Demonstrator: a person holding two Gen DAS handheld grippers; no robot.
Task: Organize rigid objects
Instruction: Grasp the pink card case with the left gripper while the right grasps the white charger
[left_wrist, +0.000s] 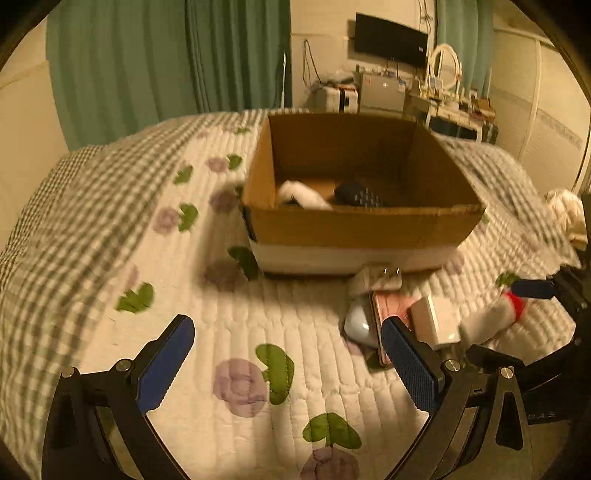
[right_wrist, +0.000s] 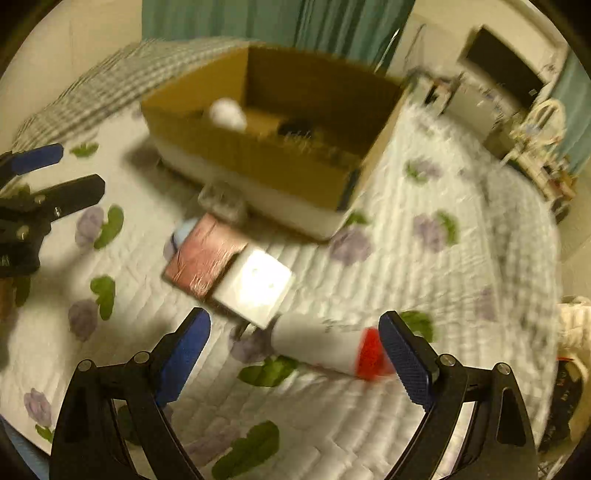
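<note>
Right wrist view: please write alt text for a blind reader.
Open right tongs hover over a lying white bottle with a red cap on a floral quilt. Behind stands an open cardboard box.

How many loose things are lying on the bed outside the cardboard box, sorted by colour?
White: 3 – the charger plug, the white box and the red-capped bottle.
Pink: 1 – the flat pink box.
Pale blue: 1 – a rounded object, partly hidden.
Total: 5 on the quilt.
</note>
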